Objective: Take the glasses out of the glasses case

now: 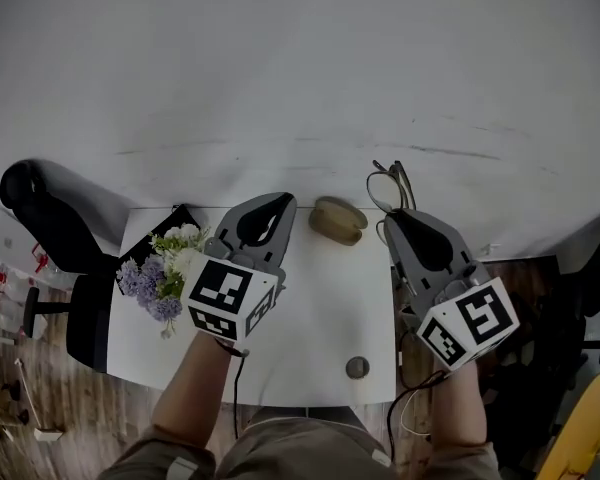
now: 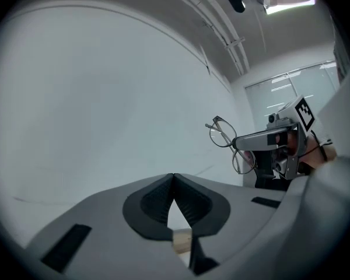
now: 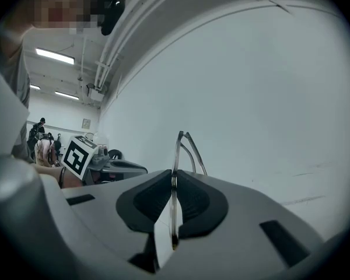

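Observation:
Both grippers are raised high above the white table (image 1: pixel 310 328). My right gripper (image 1: pixel 392 215) is shut on a pair of thin wire-framed glasses (image 1: pixel 388 186); in the right gripper view the frame (image 3: pixel 181 150) stands edge-on, pinched between the pads. The left gripper view shows the same glasses (image 2: pixel 226 140) hanging from the right gripper (image 2: pixel 245 142). My left gripper (image 1: pixel 280 200) is shut with nothing in it, its pads meeting at the tips (image 2: pixel 173 177). The olive-brown glasses case (image 1: pixel 338 220) lies on the table's far edge, between the two grippers.
A bunch of white and purple flowers (image 1: pixel 165 268) lies on the table's left side beside a black object (image 1: pixel 175 218). A small round grey piece (image 1: pixel 357 367) sits near the front edge. A black office chair (image 1: pixel 50 228) stands to the left. A white wall rises behind the table.

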A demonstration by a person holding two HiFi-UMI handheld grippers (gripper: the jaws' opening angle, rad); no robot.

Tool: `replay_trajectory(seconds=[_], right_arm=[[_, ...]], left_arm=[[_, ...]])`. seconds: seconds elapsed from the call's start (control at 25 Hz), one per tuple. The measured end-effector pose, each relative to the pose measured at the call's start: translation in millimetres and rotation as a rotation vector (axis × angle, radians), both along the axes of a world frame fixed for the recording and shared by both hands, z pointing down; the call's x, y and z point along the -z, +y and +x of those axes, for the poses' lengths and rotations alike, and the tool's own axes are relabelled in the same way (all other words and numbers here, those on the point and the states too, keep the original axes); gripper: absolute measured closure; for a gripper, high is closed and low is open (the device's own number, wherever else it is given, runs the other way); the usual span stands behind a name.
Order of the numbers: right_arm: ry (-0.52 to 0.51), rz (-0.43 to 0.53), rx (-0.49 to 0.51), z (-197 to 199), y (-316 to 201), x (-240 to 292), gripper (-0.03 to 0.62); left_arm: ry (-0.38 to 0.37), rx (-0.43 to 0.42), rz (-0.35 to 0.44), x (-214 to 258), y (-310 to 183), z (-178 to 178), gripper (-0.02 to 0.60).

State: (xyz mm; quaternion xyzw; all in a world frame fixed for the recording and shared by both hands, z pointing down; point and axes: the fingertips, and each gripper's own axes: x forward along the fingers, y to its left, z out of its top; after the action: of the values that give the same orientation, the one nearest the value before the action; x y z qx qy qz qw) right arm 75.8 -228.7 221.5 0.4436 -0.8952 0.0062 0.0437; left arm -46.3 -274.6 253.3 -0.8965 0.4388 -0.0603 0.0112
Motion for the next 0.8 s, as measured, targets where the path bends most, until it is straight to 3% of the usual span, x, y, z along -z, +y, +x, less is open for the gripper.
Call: replay_trajectory(seconds=[0.2, 0.4, 0.8], right_arm=[[-0.051, 0.047, -0.020, -1.0, 38.0, 21.3, 0.545], [-0.004, 0.060, -0.024, 4.4, 67.6, 19.4, 0.545], [-0.006, -0.025, 0.030, -7.1, 95.2, -4.4, 0.545]], left_arm=[[-0.018, -0.017, 0.048, 20.1, 35.6, -5.9, 0.566], [-0.015, 0.011, 0.077, 21.4, 56.7, -16.5, 0.566], [-0.033, 0.028, 0.029, 2.2, 92.4, -28.7, 0.566]])
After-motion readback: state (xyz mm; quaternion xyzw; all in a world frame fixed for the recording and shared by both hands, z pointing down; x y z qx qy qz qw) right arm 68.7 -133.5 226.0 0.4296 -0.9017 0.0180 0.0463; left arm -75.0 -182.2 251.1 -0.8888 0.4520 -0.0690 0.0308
